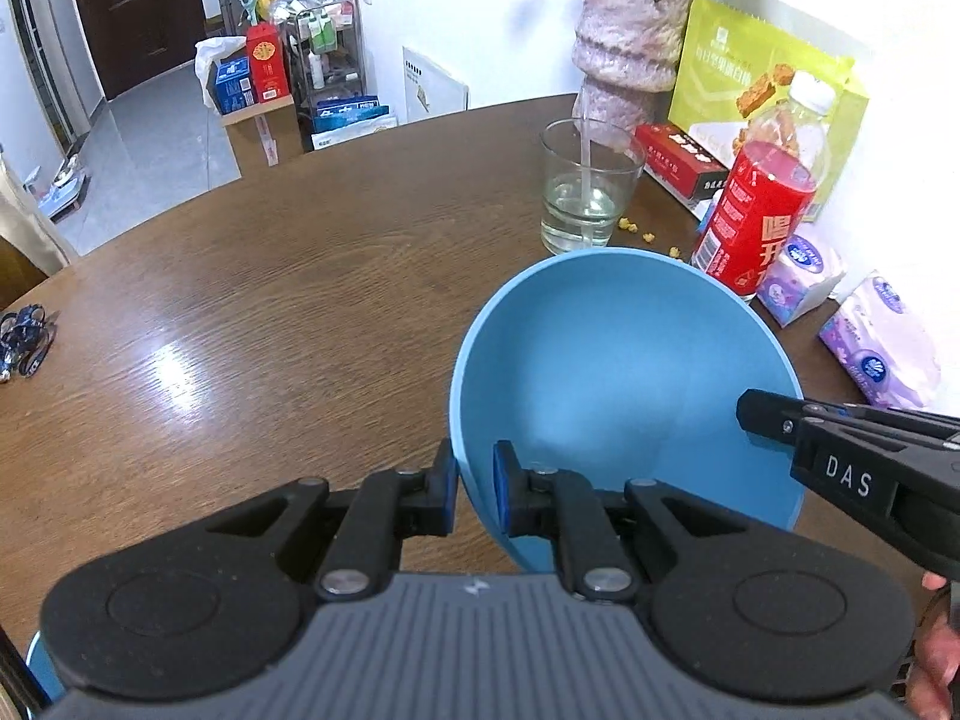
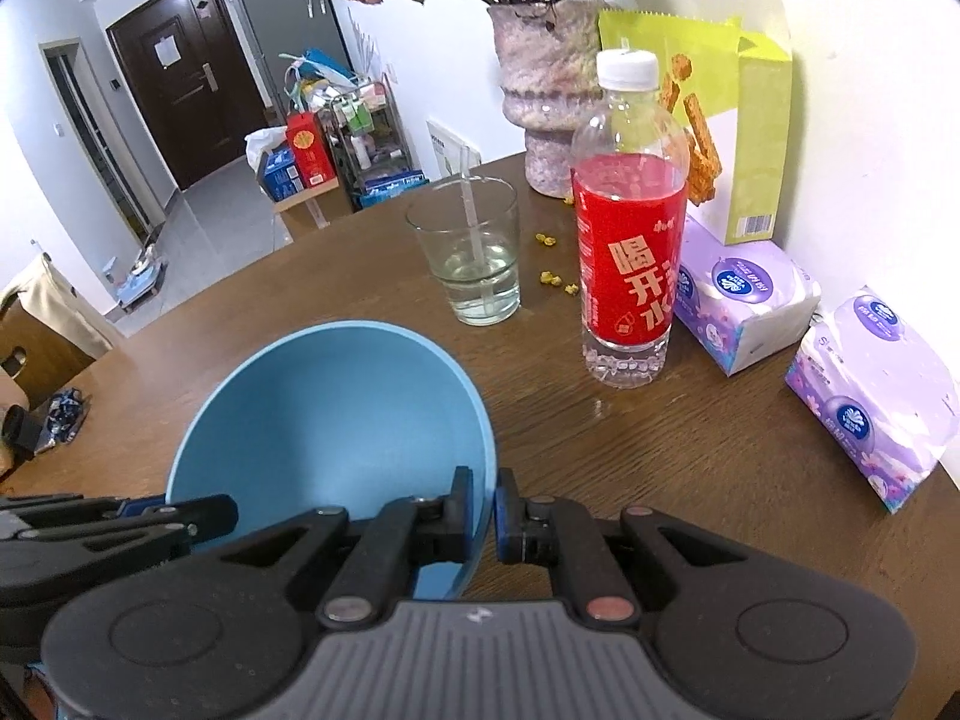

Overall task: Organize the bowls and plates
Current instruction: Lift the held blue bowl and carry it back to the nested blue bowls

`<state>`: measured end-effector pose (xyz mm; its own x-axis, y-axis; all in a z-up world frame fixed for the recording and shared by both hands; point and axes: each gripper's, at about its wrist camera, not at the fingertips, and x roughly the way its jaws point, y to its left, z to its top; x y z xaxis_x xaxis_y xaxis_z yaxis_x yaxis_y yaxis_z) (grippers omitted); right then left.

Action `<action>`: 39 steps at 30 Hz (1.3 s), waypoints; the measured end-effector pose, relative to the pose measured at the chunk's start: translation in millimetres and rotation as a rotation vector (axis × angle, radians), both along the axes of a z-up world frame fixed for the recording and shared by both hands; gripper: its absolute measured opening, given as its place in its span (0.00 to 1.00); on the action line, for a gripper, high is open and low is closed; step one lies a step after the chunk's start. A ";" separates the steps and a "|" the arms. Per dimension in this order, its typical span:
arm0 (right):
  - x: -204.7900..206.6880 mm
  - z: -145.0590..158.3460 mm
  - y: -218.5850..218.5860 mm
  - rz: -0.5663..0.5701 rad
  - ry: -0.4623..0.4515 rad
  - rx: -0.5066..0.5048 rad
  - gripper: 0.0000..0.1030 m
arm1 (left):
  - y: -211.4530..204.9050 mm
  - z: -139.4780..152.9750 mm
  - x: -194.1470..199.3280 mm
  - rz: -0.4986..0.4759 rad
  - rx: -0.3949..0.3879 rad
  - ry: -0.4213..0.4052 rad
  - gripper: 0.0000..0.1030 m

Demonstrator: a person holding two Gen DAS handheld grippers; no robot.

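So you've got the blue bowl [image 1: 624,372] pinched from both sides right now: the left gripper [image 1: 474,495] is clamped on the near-left rim, one pad inside the wall and one outside, and the right gripper [image 2: 485,510] is doing the same on the opposite rim. The bowl looks to be up off the wooden table [image 1: 270,276], tipped a bit toward you, though the wrist views don't show its underside, so I can't swear there's a gap. It reads like thin matte plastic or melamine to me: light, stiff, not really breakable, but smooth enough that it could slip or pivot in a rim pinch if you twist your hands out of sync. Rim is the only sensible place to hold it, and two opposite points is solid. Just watch the glass of water [image 2: 465,258] and the red-label bottle [image 2: 630,252] standing just beyond it.
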<state>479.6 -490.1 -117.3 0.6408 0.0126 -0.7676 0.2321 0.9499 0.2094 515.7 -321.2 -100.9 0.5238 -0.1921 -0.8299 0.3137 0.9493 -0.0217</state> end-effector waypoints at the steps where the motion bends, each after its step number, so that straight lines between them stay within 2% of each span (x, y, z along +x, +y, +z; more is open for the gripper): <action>1: -2.9 2.4 3.6 0.000 -0.003 -0.004 0.07 | 3.9 2.2 -2.9 -0.001 -0.005 -0.001 0.13; 14: -33.3 29.3 56.3 0.015 -0.043 -0.022 0.07 | 60.5 26.4 -35.0 0.005 -0.046 -0.032 0.13; 39: -60.8 47.9 184.0 0.184 -0.063 -0.026 0.07 | 192.1 47.6 -86.2 0.160 -0.058 -0.068 0.13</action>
<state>418.9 -306.2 -69.5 0.6766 0.1146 -0.7274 0.0409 0.9804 0.1926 429.5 -129.1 -53.4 0.6064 -0.1482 -0.7812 0.1612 0.9850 -0.0618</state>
